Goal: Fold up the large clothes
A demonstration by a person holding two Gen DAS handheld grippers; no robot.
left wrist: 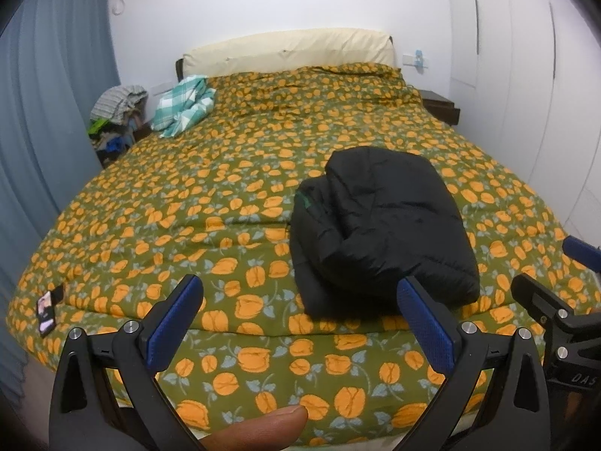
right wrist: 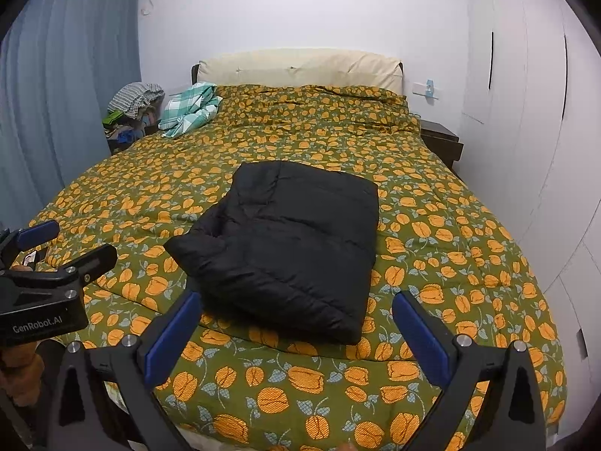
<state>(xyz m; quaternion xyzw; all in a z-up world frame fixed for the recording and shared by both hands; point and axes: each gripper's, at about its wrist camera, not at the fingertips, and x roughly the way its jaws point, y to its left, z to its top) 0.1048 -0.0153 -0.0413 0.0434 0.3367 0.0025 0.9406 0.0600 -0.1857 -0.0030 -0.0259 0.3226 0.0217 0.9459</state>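
Note:
A black puffer jacket (left wrist: 379, 225) lies folded into a thick bundle on the bed's green quilt with orange flowers (left wrist: 188, 206), near the foot edge. It also shows in the right wrist view (right wrist: 293, 244). My left gripper (left wrist: 300, 293) is open and empty, held off the foot of the bed, left of the jacket. My right gripper (right wrist: 296, 304) is open and empty, just in front of the jacket's near edge. Each gripper shows at the side of the other's view: the right one (left wrist: 556, 300), the left one (right wrist: 56, 259).
A teal checked cloth (left wrist: 184, 107) lies crumpled at the bed's far left by the cream headboard (left wrist: 285, 50). A pile of clothes (left wrist: 116, 112) sits beside blue curtains (left wrist: 45, 112). A phone (left wrist: 47, 314) lies on the quilt's left corner. A nightstand (left wrist: 439, 107) and white wardrobes stand on the right.

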